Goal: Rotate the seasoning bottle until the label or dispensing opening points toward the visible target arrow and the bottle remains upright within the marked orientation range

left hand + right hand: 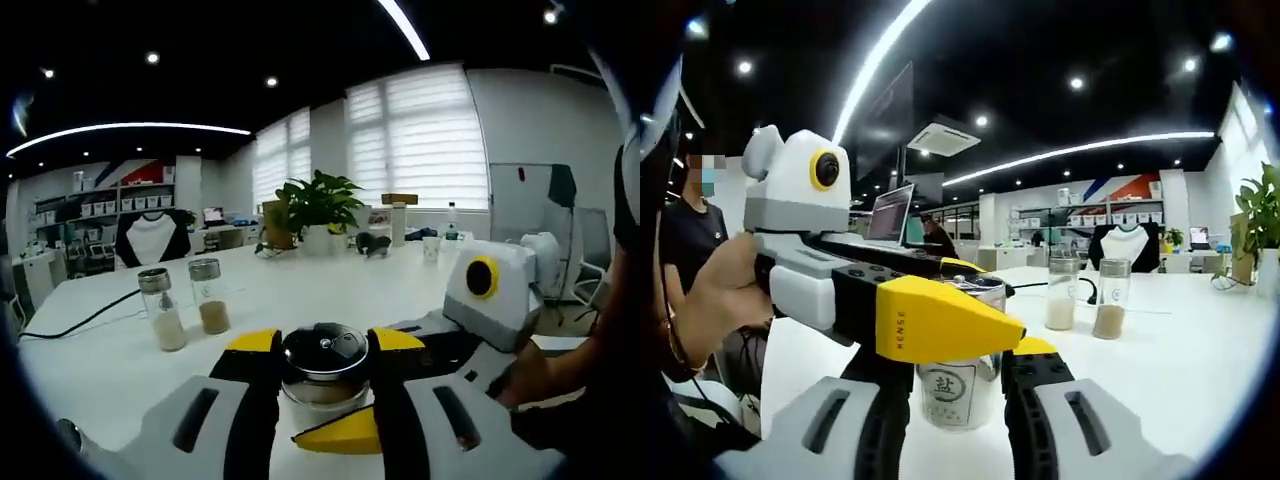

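Observation:
A glass seasoning bottle with a black and silver lid stands upright on the white table. My left gripper is shut on it, its yellow-tipped jaws pressing the lid from both sides. My right gripper's white body reaches in from the right, and one of its yellow fingers lies against the glass on the near side. In the right gripper view the bottle shows a round printed label facing the camera. My right gripper is shut on its lower body, and the left gripper crosses above.
Two glass jars with silver lids hold powder at the left; both show again. A potted plant and cups stand at the far end. A black cable runs off left. A hand holds the left gripper.

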Motion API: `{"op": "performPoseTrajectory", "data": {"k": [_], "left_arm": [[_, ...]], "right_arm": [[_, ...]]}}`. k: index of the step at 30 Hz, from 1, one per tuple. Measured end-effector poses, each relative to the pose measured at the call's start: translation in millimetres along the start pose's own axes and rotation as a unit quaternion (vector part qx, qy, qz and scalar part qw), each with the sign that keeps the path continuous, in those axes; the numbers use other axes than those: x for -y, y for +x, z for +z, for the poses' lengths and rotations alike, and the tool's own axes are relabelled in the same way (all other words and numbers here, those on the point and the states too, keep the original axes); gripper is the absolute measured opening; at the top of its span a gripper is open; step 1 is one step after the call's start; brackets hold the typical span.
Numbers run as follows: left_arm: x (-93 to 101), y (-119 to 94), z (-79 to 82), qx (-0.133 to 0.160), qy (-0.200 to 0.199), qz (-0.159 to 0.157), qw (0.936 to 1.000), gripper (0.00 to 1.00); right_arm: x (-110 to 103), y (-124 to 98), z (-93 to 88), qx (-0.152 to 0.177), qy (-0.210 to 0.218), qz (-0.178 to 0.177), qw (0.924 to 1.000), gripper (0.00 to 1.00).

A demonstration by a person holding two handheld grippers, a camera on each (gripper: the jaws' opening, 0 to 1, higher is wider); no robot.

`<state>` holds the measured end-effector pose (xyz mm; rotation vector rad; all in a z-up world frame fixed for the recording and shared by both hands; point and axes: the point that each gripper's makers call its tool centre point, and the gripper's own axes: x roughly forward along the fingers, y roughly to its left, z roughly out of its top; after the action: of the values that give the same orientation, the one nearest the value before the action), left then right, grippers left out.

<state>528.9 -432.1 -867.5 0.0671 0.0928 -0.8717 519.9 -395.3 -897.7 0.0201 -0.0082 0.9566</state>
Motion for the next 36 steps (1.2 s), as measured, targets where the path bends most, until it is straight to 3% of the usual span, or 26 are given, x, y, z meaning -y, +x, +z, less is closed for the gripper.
{"op": "performPoseTrajectory", "data": {"k": [6, 12, 15, 18, 22, 26, 36], "left_arm": [[5.3, -3, 2.3, -0.008, 0.022, -0.033, 0.9992, 0.35], [11.9, -10, 9.7, 0.004, 0.02, -0.098, 0.995, 0.35], [24.0, -13, 14.1, 0.015, 0.022, -0.146, 0.9889, 0.35], [28.1, -15, 15.9, 0.02, 0.016, -0.167, 0.9857, 0.35], [32.0, -17, 15.7, 0.017, 0.025, -0.178, 0.9835, 0.35], [32.4, -16, 12.7, 0.004, 0.042, -0.179, 0.9829, 0.36], [21.8, -16, 13.8, 0.009, 0.021, -0.153, 0.988, 0.36]], "right_arm": [[-1, -3, 3.7, 0.005, 0.011, 0.035, 0.9993, 0.37], [-3, -7, 8.4, 0.018, 0.04, 0.062, 0.9971, 0.49], [-12, -7, 11.1, 0.019, 0.028, 0.097, 0.9948, 0.49], [-20, -8, 11.8, 0.015, 0.034, 0.132, 0.9905, 0.49], [-23, -11, 13.0, 0.012, 0.03, 0.148, 0.9884, 0.48], [-39, -13, 13.1, 0.016, 0.014, 0.185, 0.9826, 0.34], [-22, -13, 18.4, 0.019, -0.008, 0.112, 0.9934, 0.32]]}}
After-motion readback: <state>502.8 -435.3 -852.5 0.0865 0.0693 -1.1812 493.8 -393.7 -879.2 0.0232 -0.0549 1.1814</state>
